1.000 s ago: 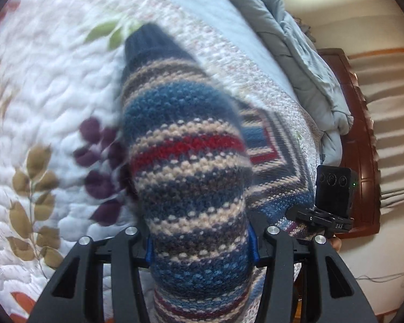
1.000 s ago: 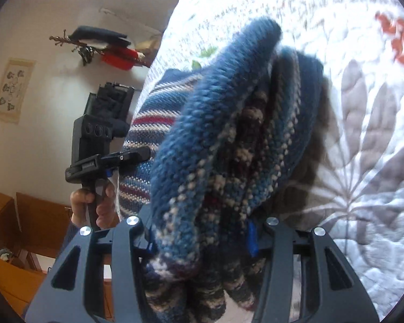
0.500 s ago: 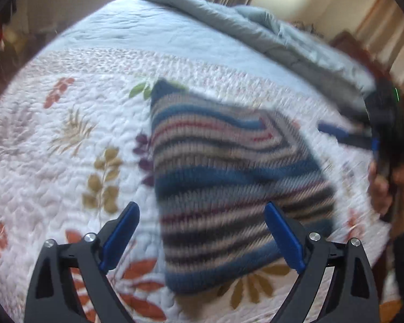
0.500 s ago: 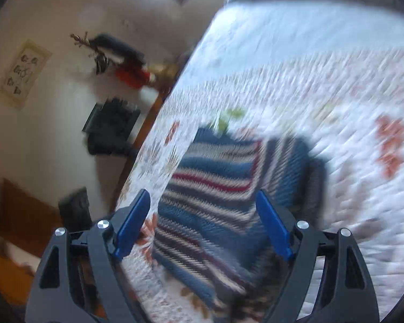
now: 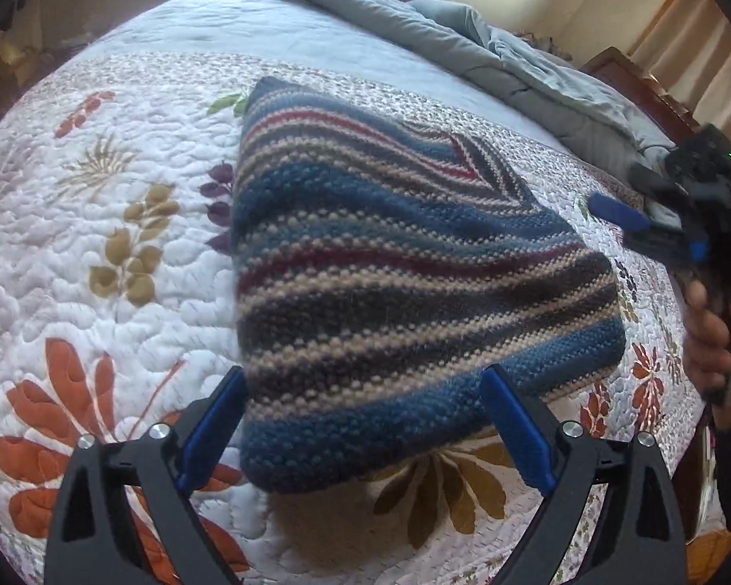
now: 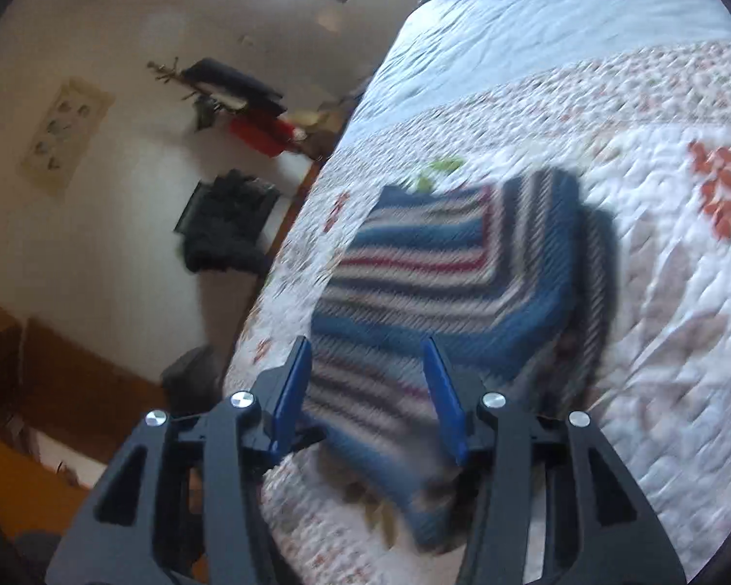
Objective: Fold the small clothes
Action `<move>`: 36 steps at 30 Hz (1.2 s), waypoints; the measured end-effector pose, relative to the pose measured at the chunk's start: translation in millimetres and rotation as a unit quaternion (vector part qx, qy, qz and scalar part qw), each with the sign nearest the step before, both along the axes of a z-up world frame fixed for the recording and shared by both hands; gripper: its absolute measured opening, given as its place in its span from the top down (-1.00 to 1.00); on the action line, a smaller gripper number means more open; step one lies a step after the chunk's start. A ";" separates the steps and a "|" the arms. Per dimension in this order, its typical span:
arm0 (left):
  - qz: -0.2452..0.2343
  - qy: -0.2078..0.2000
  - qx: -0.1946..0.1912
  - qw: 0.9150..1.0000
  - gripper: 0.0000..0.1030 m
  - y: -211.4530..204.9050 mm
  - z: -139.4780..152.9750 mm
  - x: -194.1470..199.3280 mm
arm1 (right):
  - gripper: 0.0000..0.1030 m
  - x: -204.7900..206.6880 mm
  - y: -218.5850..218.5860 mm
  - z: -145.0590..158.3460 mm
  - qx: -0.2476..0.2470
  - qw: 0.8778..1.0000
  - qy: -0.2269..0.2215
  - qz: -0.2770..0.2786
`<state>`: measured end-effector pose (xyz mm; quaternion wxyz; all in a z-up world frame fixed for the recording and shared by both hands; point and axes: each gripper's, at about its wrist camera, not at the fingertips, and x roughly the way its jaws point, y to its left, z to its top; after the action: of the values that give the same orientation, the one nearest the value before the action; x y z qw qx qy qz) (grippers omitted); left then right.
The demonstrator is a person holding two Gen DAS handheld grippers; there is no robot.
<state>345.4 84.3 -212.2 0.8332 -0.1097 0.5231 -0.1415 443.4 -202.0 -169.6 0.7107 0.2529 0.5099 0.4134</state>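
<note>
A striped knitted garment [image 5: 404, 263] in blue, cream, grey and red lies folded flat on the floral quilt [image 5: 112, 253]. My left gripper [image 5: 365, 424] is open and empty, held just above the garment's near edge. My right gripper [image 6: 365, 390] is open and empty, held above the near part of the garment [image 6: 443, 282], which looks blurred there. The right gripper [image 5: 658, 229] also shows at the right edge of the left wrist view, held in a hand.
A grey duvet [image 5: 487, 53] is bunched along the far side of the bed. A dark wooden headboard [image 5: 648, 92] stands behind it. The bed's left edge [image 6: 287, 253] drops to a floor with dark bags and wooden furniture.
Both grippers have opened and let go of the garment, then pulled back and up. The garment now lies folded on the quilt. The right gripper's jaws have narrowed somewhat.
</note>
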 end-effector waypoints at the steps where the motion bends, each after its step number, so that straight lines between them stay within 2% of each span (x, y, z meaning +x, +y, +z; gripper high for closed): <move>1: 0.003 0.003 0.002 1.000 -0.89 1.1 -5.4 -2.4 | 0.08 -8.6 7.4 -9.6 -0.003 1.000 0.012 0.013; 3: 0.013 0.009 0.004 1.000 -0.89 0.7 -11.5 -3.2 | 0.31 -15.7 13.0 -39.3 -0.037 0.998 0.035 0.019; 5: 0.024 0.012 0.001 1.000 -0.89 0.6 -10.8 -7.5 | 0.95 -12.9 2.6 -61.6 -0.051 0.997 0.055 0.001; 7: 0.030 0.008 -0.003 1.000 -0.89 -0.2 -4.5 -16.2 | 1.00 -7.7 -6.5 -70.2 -0.052 0.996 0.063 -0.022; 9: 0.040 0.005 0.019 0.999 -0.89 -4.0 8.3 -30.2 | 0.88 -17.7 -15.0 -60.1 -0.061 0.996 0.055 -0.034; 10: 0.043 0.001 0.030 0.999 -0.89 -4.8 16.0 -40.8 | 0.53 -24.8 -14.0 -50.2 -0.063 0.996 0.045 -0.036; 11: 0.045 -0.009 0.038 0.998 -0.89 -8.0 25.8 -51.4 | 0.08 -33.6 -14.4 -41.2 -0.066 0.997 0.032 -0.039; 14: 0.057 -0.064 0.087 0.993 -0.93 -23.3 64.3 -95.5 | -0.55 -94.2 -15.6 15.8 -0.115 0.990 -0.059 -0.057; 15: 0.063 -0.080 0.100 0.990 -0.93 -28.2 74.0 -107.6 | -0.63 -117.7 -15.2 31.8 -0.126 0.987 -0.082 -0.062; 16: 0.075 -0.099 0.116 0.985 -0.93 -33.7 86.7 -124.3 | -0.80 -148.8 -14.5 49.9 -0.145 0.981 -0.106 -0.076; 19: 0.105 -0.127 0.161 0.973 -0.93 -52.0 116.7 -166.3 | -0.87 -221.5 -16.6 81.3 -0.168 0.969 -0.144 -0.109; 22: 0.133 -0.134 0.215 0.958 -0.93 -67.7 136.8 -201.9 | -0.91 -284.7 -19.2 99.6 -0.177 0.961 -0.152 -0.146; 23: 0.139 -0.138 0.217 0.956 -0.93 -70.7 143.9 -216.5 | -0.92 -299.8 -17.4 104.0 -0.186 0.958 -0.155 -0.153; 26: 0.142 -0.150 0.180 0.962 -0.93 -71.1 162.8 -258.2 | -0.94 -343.0 -15.4 120.0 -0.221 0.944 -0.172 -0.174; 30: 0.150 -0.146 0.168 0.963 -0.93 -65.2 178.6 -297.4 | -0.94 -384.4 -8.7 136.3 -0.261 0.929 -0.197 -0.175; 33: 0.160 -0.139 0.178 0.961 -0.93 -62.8 184.7 -321.1 | -0.94 -406.7 -4.4 143.3 -0.275 0.921 -0.217 -0.171; 36: 0.172 -0.149 0.198 0.954 -0.93 -58.9 196.3 -344.9 | -0.94 -418.4 1.6 145.2 -0.291 0.913 -0.233 -0.168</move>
<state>0.5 25.4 -15.9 0.9184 -0.0087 0.3840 0.0952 25.0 -200.4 -24.3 0.9103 0.0134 0.3778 0.1685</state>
